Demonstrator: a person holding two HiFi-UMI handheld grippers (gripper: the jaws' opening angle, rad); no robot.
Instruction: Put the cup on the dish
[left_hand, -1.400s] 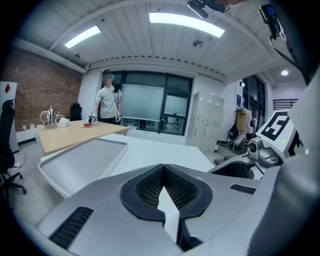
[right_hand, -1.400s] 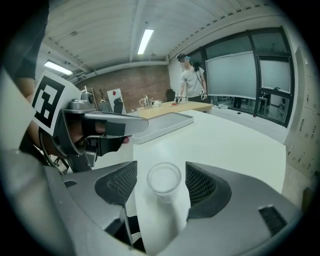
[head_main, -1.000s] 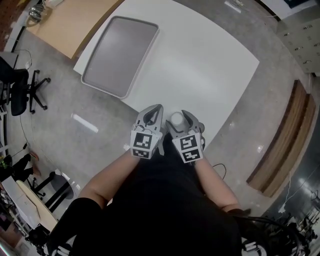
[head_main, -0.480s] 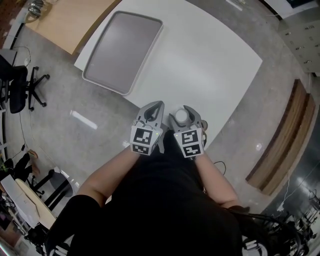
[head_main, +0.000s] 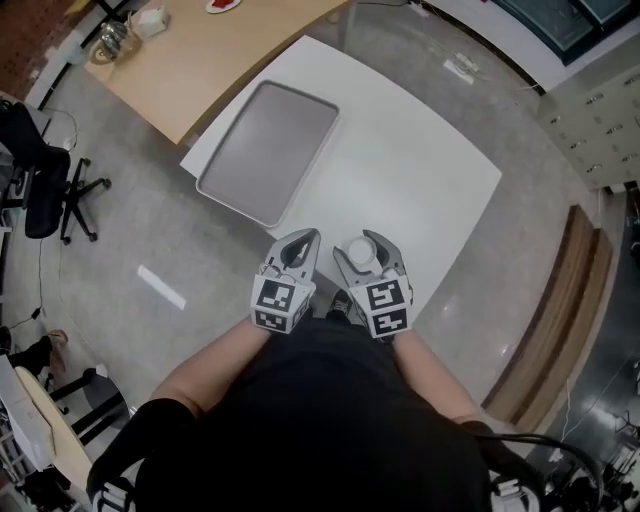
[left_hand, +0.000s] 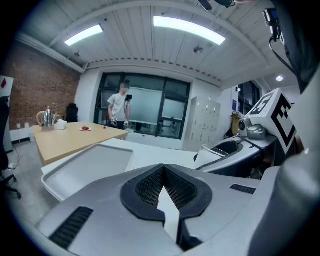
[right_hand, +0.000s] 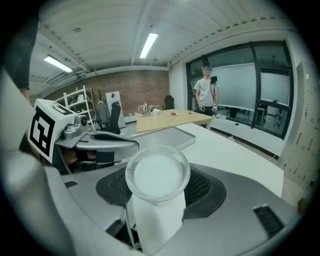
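A white cup (head_main: 360, 251) stands upright between the jaws of my right gripper (head_main: 365, 248), which is shut on it close to my body, over the near edge of the white table (head_main: 420, 170). In the right gripper view the cup (right_hand: 157, 172) fills the centre, held in the right gripper (right_hand: 157, 202). The grey tray-like dish (head_main: 268, 150) lies empty at the table's far left, well ahead of both grippers; it shows as the dish (right_hand: 167, 136) beyond the cup. My left gripper (head_main: 303, 240) hangs beside the right one, its jaws shut on nothing (left_hand: 162, 172).
A wooden table (head_main: 200, 50) with a kettle and small items adjoins the white table at the back left. An office chair (head_main: 45, 185) stands on the floor at left. Lockers (head_main: 600, 130) and a wooden bench (head_main: 555, 320) are at right. A person (left_hand: 119, 107) stands far off.
Both grippers stay by my body with the cup still held. The head view has shifted: the table and dish sit lower and further right, and more of the wooden table shows.
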